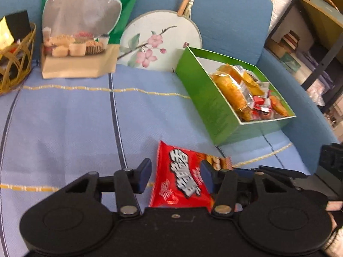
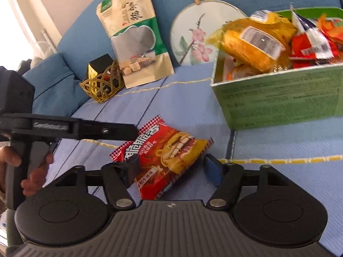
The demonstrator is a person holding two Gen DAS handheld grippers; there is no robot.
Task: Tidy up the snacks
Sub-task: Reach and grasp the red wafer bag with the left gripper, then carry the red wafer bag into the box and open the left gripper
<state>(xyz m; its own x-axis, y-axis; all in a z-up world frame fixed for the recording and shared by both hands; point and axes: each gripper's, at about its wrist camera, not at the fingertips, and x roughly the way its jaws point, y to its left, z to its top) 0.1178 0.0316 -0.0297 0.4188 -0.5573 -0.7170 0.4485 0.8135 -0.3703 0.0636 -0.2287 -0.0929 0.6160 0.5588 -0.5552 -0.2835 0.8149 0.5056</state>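
On blue cloth, L claw (image 1: 175, 176) straddles red pack (image 1: 182, 182), half-open, pads not clearly pressing; R claw (image 2: 169, 167) open, empty. Step: pickup. Next: pinch, lift into green box (image 1: 205, 105).

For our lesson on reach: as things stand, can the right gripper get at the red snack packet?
Probably yes: the red snack packet lies between the right gripper's open fingers. The left gripper is at its far corner and may clash.

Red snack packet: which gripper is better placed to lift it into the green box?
Left, probably. The left gripper closely flanks the red snack packet, with the green box just ahead. The right gripper stands wider, one finger overlapping the packet's face.
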